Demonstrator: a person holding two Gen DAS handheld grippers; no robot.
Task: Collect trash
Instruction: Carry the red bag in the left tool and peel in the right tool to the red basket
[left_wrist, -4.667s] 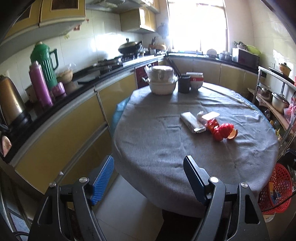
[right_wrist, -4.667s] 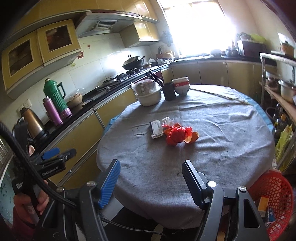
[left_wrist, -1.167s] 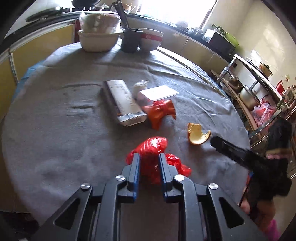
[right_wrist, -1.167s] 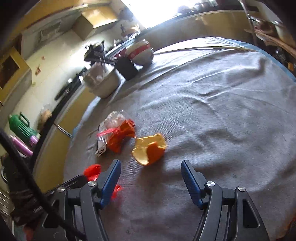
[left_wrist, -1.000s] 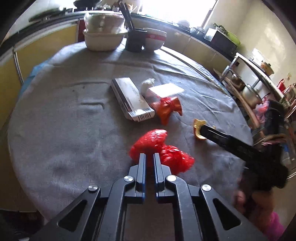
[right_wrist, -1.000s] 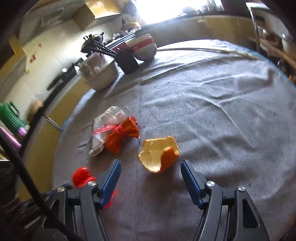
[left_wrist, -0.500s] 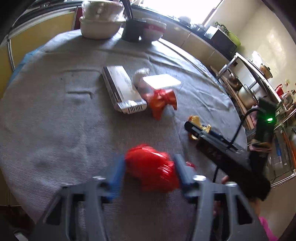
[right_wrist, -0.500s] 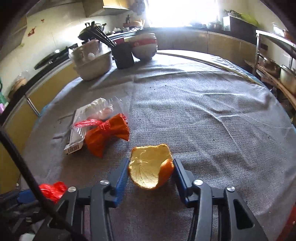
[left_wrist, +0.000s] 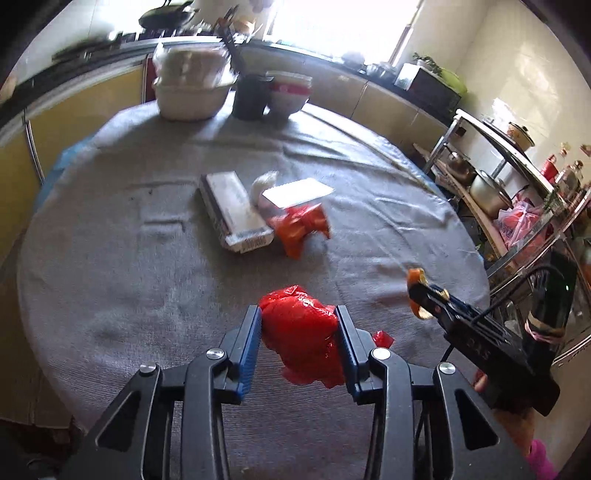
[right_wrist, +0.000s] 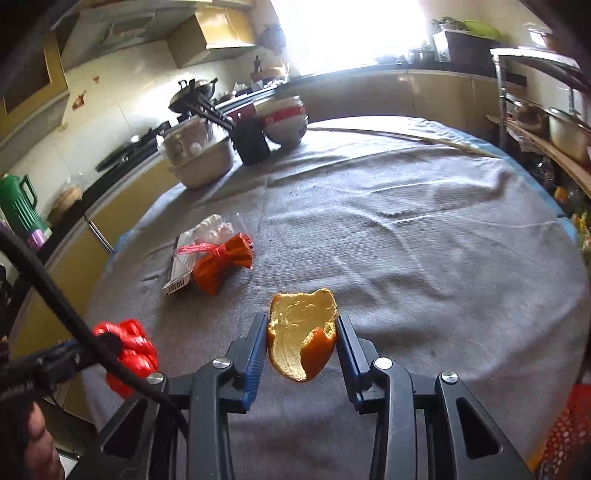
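Trash sits pinched in both grippers, just above the near edge of a round worktop draped in coarse grey woven cloth. The left gripper has its blue-padded fingers on either side of a crumpled red plastic bag; they are closing on it, pressing its glossy, wrinkled bulk from both flanks, and a loose tail of the film hangs below. The right gripper is closed on a piece of orange peel, a curved shell with pale, fibrous pith facing the camera and a torn orange edge at the bottom. Both pieces appear lifted clear of the cloth, which suits carrying them away to a bin.

Farther in, near the middle of the worktop, more trash lies waiting in one cluster: a flat rectangular carton with a barcode on its end, and touching it a clear plastic packet tied off with a bunched orange wrapper. These look light and crinkly, easy to crush.

At the far edge stand dishes: a lidded cream basin, a dark holder with chopsticks, and stacked red-and-white bowls. Behind them a counter runs under a bright window. A red mesh basket shows at the lower right edge of the right wrist view, below the worktop.
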